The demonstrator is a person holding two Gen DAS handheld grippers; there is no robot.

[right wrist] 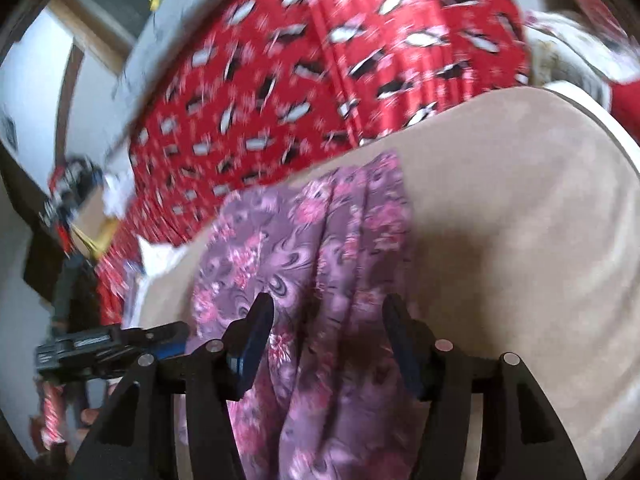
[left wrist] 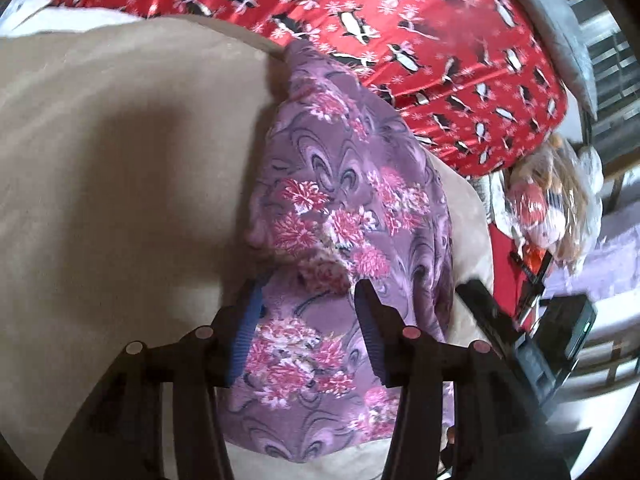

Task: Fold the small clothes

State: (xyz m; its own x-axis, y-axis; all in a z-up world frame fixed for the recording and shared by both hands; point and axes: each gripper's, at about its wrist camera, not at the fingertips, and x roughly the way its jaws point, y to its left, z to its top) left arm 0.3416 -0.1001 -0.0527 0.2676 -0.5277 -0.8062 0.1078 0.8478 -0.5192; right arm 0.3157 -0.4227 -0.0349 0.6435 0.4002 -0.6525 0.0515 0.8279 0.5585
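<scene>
A purple garment with pink flowers [left wrist: 344, 216] lies bunched lengthwise on a beige cloth surface [left wrist: 120, 160]. My left gripper [left wrist: 308, 292] is open, its blue-padded fingers straddling the garment's near part just above it. In the right wrist view the same garment [right wrist: 320, 240] lies in long folds on the beige surface [right wrist: 500, 220]. My right gripper [right wrist: 328, 312] is open, its fingers either side of the garment's near end. The right gripper's body also shows at the right of the left wrist view [left wrist: 520, 344].
A red sheet printed with penguins [left wrist: 400, 20] covers the bed behind the beige surface. A plastic-wrapped bundle [left wrist: 552, 200] lies at the right edge. In the right wrist view, boxes and clutter [right wrist: 80, 208] sit to the left beside a white wall.
</scene>
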